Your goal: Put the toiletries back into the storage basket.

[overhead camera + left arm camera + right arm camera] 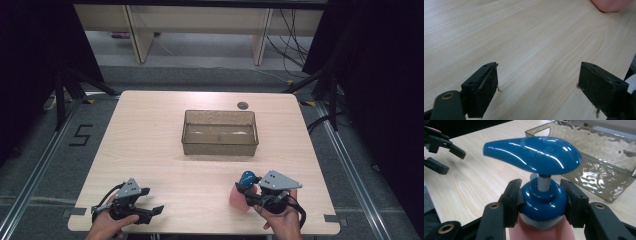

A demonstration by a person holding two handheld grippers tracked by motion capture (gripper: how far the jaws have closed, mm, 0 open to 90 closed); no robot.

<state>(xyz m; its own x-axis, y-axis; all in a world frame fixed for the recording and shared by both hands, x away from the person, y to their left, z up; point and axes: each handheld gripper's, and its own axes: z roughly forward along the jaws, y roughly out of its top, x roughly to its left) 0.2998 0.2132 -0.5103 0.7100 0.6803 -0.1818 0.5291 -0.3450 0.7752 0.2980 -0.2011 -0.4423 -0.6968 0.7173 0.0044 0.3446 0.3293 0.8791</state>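
The pale wooden bench [165, 150] carries a clear, rippled plastic bin [220, 132] at its middle. Near the front right edge stands a pink pump bottle [239, 199] with a blue pump head [534, 153]. The right hand-held gripper [543, 203] pinches the bottle's blue collar, a pad pressed on each side (the spout juts out above them). The left hand-held gripper [537, 87] hovers spread wide over bare wood at the front left, holding nothing. The right gripper view brings out the bin's textured wall; the left gripper view catches the bottle's pink base at its top edge.
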